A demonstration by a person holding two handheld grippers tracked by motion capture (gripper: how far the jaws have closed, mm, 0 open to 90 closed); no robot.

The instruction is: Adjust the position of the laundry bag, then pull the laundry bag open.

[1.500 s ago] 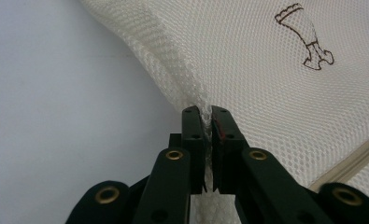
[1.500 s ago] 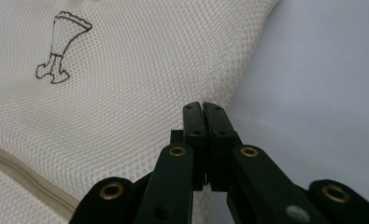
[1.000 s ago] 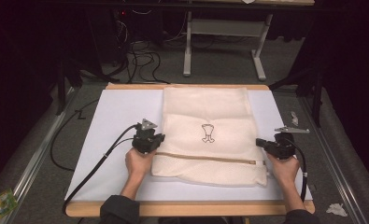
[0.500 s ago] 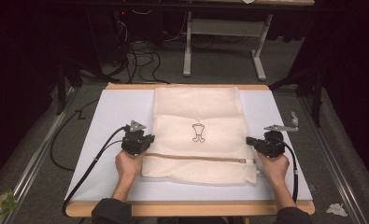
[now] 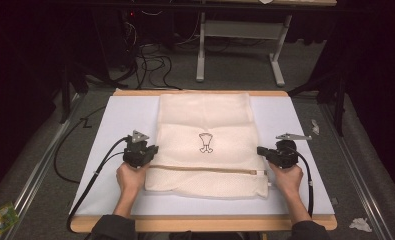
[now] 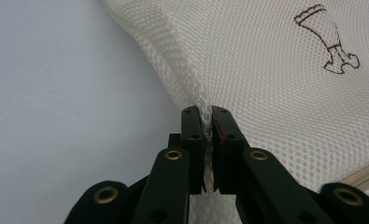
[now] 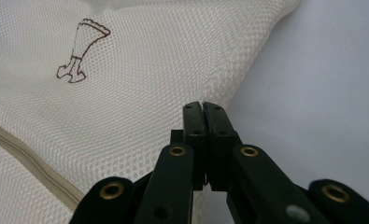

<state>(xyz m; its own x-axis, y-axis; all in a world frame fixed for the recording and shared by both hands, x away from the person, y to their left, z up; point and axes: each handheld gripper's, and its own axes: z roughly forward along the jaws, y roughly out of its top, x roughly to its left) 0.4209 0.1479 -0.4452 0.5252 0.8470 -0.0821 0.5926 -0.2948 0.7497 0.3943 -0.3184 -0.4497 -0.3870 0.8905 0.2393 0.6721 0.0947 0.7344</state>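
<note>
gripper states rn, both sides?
Left gripper: closed, pinching the left edge of the mesh bag.
Right gripper: closed, pinching the bag's right edge.

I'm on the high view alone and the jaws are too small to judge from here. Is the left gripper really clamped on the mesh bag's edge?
Observer: Yes. In the left gripper view the left gripper has its jaws shut on a pinched fold of the mesh bag.
Operator: And the right one?
Observer: The right gripper is shut on the bag's opposite side edge; hardly any mesh shows between its pads.
Operator: Where's the zipper relative to that grip?
Observer: In the right gripper view the zipper runs to the left of the jaws, not between them.
</note>
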